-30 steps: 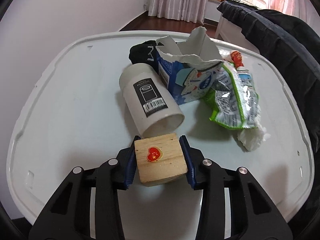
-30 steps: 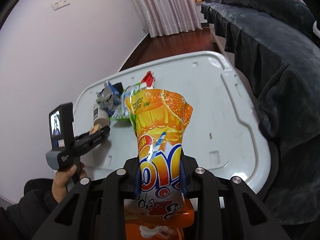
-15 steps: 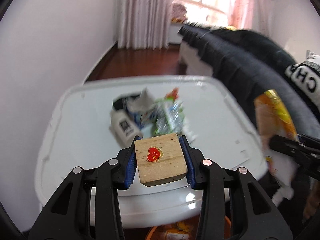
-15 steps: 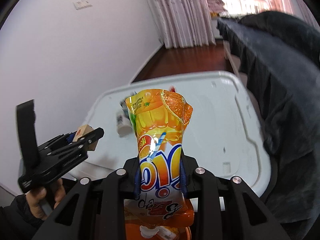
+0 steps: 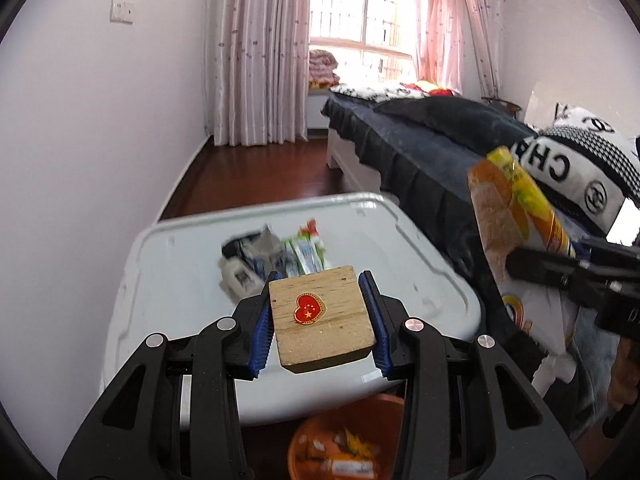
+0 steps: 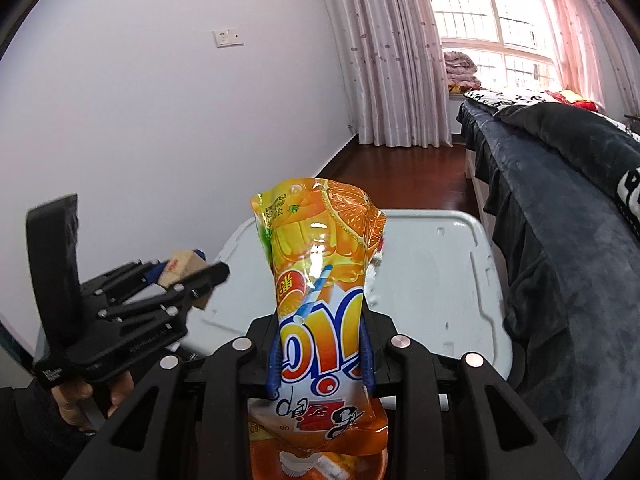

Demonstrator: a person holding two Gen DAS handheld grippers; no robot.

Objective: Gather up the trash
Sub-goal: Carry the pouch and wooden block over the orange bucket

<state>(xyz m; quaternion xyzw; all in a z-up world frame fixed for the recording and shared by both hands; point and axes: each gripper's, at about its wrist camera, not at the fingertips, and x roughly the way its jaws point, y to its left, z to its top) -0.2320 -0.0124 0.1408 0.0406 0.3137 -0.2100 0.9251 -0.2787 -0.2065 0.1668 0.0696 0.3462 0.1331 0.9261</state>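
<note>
L gripper [image 5: 320,324] clamps block [image 5: 322,322]; R gripper [image 6: 320,354] pinches pouch [image 6: 320,280]. Bin [image 5: 348,436] sits half under table [image 5: 160,280], so early release could miss it.

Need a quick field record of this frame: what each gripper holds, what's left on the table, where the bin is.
left gripper: shut on wooden block with a red heart sticker
right gripper: shut on orange juice pouch, spout end down
table: white, blurred pile of wrappers near its middle
bin: orange, under the near table edge, trash already inside
background: bed to the right, curtained window
</note>
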